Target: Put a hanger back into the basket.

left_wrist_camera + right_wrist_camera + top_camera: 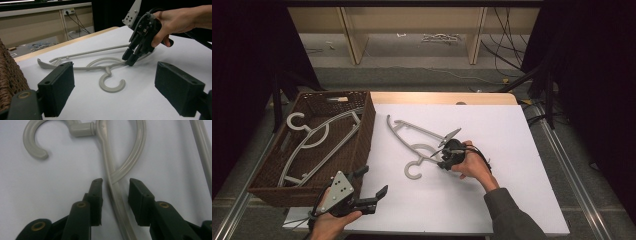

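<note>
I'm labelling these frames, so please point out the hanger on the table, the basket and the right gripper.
hanger (414, 172), high view, on the curve of its hook.
basket (365, 131), high view, on its right woven wall.
right gripper (115, 185), right gripper view, midway between its fingertips, which straddle the hanger's arm.

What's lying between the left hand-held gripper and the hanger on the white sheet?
Nothing: in the left gripper view, bare white sheet runs from the open left hand-held gripper to the hanger.

Grey hanger (422, 137), brown basket (362, 135)
</note>
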A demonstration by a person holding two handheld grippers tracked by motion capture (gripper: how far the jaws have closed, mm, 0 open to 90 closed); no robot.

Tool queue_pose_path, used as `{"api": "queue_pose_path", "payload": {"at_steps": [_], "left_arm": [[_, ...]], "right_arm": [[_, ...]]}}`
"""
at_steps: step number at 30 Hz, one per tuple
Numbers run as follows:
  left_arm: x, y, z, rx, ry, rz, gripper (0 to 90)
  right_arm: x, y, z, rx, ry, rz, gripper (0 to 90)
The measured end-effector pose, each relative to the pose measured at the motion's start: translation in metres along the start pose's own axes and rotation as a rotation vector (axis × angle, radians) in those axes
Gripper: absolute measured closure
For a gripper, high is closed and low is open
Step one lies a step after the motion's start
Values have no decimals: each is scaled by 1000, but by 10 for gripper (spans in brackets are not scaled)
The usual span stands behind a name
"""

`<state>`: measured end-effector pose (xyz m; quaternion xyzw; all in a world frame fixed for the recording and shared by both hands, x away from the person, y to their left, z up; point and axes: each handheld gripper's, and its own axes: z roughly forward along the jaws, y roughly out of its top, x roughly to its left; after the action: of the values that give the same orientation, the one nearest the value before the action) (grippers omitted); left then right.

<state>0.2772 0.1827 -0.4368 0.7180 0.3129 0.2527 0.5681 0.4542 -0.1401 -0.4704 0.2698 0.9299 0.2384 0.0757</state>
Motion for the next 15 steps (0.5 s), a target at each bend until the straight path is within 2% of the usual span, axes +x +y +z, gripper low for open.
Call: {"api": "queue_pose_path", "payload": {"at_steps": [3,5,9,15], "left_arm": [[0,0,0,-3,0,-1,161],[0,0,0,-5,-3,-3,162],[0,0,0,-8,-5,-1,162],[1,0,-1,-3,-5,2,163]], "right_arm": [[1,4,1,25,-2,-8,663],[3,7,1,43,-10,-30,692],[5,12,1,84,-5,-17,714],[5,13,1,93,-6,2,728]]}}
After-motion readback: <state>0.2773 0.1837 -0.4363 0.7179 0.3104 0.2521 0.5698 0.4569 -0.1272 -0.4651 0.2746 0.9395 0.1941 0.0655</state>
